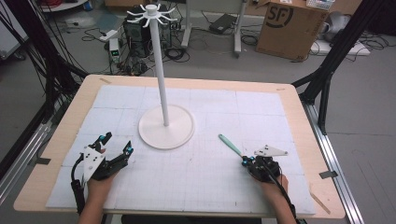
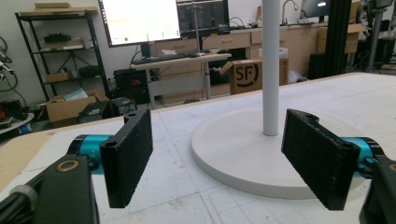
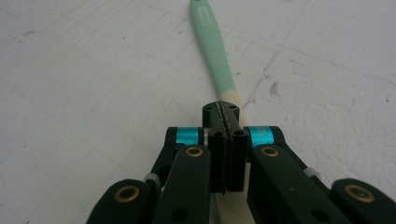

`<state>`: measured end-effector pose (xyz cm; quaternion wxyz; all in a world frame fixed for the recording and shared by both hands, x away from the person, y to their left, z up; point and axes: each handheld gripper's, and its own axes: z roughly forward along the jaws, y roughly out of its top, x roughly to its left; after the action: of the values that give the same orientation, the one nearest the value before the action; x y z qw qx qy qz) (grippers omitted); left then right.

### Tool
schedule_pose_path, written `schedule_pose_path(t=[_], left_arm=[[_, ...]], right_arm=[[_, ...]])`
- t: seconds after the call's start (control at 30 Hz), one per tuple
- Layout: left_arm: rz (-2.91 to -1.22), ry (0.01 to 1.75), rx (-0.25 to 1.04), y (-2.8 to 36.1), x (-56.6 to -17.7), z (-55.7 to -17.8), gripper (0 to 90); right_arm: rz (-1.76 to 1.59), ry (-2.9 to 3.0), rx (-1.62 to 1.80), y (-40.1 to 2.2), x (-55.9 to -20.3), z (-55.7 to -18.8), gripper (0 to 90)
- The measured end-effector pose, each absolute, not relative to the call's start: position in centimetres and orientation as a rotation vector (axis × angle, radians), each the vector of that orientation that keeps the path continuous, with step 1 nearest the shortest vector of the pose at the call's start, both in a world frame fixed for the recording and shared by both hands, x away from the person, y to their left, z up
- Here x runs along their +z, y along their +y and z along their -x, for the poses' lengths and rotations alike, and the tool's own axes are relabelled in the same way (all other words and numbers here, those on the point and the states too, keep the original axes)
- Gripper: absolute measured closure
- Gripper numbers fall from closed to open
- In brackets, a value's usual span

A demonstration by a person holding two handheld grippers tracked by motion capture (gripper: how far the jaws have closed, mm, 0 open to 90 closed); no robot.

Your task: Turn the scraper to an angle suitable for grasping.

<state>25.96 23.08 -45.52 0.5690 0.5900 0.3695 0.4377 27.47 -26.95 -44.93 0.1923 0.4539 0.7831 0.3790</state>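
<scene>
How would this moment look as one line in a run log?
right gripper: shut on mint-green handled utensil | left gripper: open, idle | white hook stand: bare

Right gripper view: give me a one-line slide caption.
Right gripper shut on the cream end of a mint-green utensil lying along the white mat.

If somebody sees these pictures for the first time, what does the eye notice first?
Probably the tall white stand with hooks on top, at the table's middle. Then the mint-green utensil at the right, its pale end clamped in the shut right gripper. The left gripper stands open, holding nothing.
</scene>
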Motion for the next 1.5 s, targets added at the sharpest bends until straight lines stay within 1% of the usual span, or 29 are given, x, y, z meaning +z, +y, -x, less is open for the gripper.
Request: schedule_pose_path(t=[0.1, 0.13, 0.17, 0.23, 0.33, 0.47, 0.5, 0.6, 0.67, 1.03, 1.5], left_arm=[[-1.386, 0.868, 1.028, 23.1, -45.5, -26.0, 25.4], [-1.386, 0.868, 1.028, 23.1, -45.5, -26.0, 25.5], [-1.386, 0.868, 1.028, 23.1, -45.5, -26.0, 25.5], [-1.386, 0.867, 1.028, 23.1, -45.5, -26.0, 25.5], [-1.386, 0.867, 1.028, 23.1, -45.5, -26.0, 25.5], [-1.385, 0.868, 1.028, 23.1, -45.5, -26.0, 25.4], [-1.387, 0.867, 1.027, 23.1, -45.5, -26.0, 25.4], [-1.386, 0.868, 1.028, 23.1, -45.5, -26.0, 25.5], [-1.385, 0.868, 1.028, 23.1, -45.5, -26.0, 25.4], [-1.388, 0.866, 1.03, 23.1, -45.5, -25.9, 25.4], [-1.389, 0.865, 1.03, 23.1, -45.5, -25.9, 25.4]], right_arm=[[-1.244, 2.189, 1.109, -26.9, -44.8, -27.3, 90.0], [-1.216, 2.14, 1.161, -27.1, -44.4, -27.1, 77.6], [-1.216, 2.14, 1.161, -27.1, -44.4, -27.1, 77.6], [-1.21, 2.078, 1.213, -27.4, -44.2, -26.9, 71.0], [-1.234, 1.96, 1.245, -28.0, -44.0, -26.7, 56.1], [-1.282, 1.851, 1.232, -28.9, -44.4, -26.8, 40.9], [-1.291, 1.825, 1.227, -29.2, -44.5, -26.9, 37.8], [-1.322, 1.756, 1.267, -29.9, -44.6, -26.8, 32.2], [-1.289, 1.701, 1.253, -30.2, -44.5, -26.5, 32.1], [-1.189, 1.498, 1.243, -31.2, -44.6, -25.6, 24.0], [-1.197, 1.518, 1.222, -31.1, -44.9, -25.8, 24.6]])
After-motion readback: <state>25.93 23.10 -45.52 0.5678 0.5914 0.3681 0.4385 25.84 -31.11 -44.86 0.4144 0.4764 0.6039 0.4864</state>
